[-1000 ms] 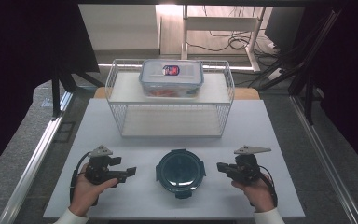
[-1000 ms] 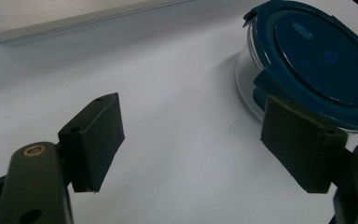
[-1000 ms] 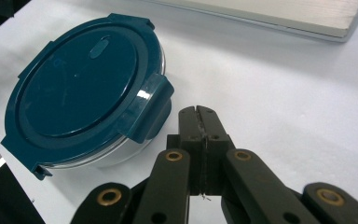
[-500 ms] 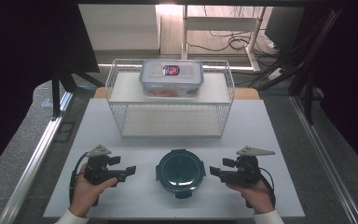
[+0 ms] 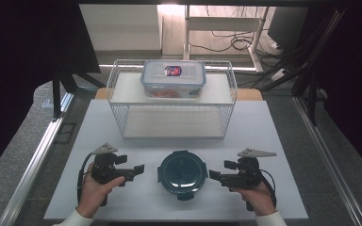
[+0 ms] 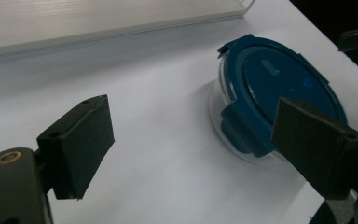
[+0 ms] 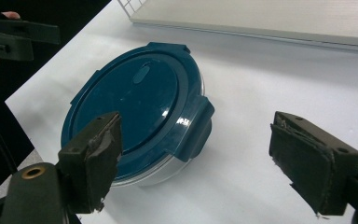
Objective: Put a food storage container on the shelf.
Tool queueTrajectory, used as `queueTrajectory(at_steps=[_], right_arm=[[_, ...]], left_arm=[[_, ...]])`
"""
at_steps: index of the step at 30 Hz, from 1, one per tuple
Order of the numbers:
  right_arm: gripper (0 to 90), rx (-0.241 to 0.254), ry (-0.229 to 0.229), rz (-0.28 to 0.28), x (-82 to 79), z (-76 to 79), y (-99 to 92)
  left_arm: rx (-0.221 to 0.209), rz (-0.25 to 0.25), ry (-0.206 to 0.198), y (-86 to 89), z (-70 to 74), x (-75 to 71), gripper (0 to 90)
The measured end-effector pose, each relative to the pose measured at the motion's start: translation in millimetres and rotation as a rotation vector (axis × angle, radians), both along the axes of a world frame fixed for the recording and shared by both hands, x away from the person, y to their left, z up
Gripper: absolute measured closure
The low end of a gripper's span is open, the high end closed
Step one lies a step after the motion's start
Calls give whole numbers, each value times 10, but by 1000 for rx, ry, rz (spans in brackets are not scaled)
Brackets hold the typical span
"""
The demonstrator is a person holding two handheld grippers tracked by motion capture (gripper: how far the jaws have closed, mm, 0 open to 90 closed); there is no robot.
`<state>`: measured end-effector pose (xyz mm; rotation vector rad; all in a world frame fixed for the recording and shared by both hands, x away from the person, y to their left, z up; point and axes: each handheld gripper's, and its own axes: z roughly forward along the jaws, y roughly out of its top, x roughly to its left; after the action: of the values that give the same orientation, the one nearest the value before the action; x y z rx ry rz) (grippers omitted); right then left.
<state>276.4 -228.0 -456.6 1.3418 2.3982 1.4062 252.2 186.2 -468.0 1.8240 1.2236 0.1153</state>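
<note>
A round glass container with a dark blue clip lid [image 5: 181, 172] sits on the white table top near the front edge. My left gripper [image 5: 140, 168] is just left of it, open, pointing at it. From the right, my right gripper [image 5: 212, 174] points at it, open, its tips close to the lid's rim. In the left gripper view the container [image 6: 279, 93] lies ahead and right of the gripper [image 6: 200, 144], partly behind the right pad [image 6: 321, 144]. In the right gripper view the container [image 7: 135, 107] lies ahead of the gripper [image 7: 203, 158], toward its left pad [image 7: 93, 154]. Nothing is between either pair of jaws.
A white wire rack [image 5: 229, 101] stands at the back middle of the table [image 5: 273, 136]. A rectangular lidded box [image 5: 173, 77] with reddish contents rests on its upper shelf. The rack's lower shelf edge [image 7: 261, 23] runs just beyond the round container. Dark floor surrounds the table.
My right gripper has slid left toward the round container. The left gripper has edged slightly right. The container has not moved.
</note>
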Motion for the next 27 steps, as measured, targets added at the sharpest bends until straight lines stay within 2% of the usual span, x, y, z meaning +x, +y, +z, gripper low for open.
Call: queueTrajectory(at_steps=[3, 6, 9, 12, 15, 19, 22, 27], right_arm=[[159, -3, 4, -5, 8, 3, -6], [146, 1, 13, 0, 14, 4, -12], [132, -1, 26, 1, 20, -2, -9], [125, 11, 40, 6, 33, -23, 12], [124, 32, 68, 7, 52, -58, 51], [124, 32, 95, 16, 80, -123, 121], [120, 51, 124, 23, 124, -186, 176], [115, 65, 193, 23, 201, -304, 275]], left_arm=[[1, -16, 17, -54, -9, 14, 116], [-23, -39, 36, -92, -11, 40, 114], [-45, -72, 39, -138, -23, 63, 134], [-41, -92, 42, -220, -56, 97, 148], [-57, -96, 70, -284, -93, 149, 154], [-76, -101, 119, -382, -154, 185, 158], [-117, -101, 181, -448, -231, 197, 158], [-154, -87, 236, -520, -308, 251, 139]])
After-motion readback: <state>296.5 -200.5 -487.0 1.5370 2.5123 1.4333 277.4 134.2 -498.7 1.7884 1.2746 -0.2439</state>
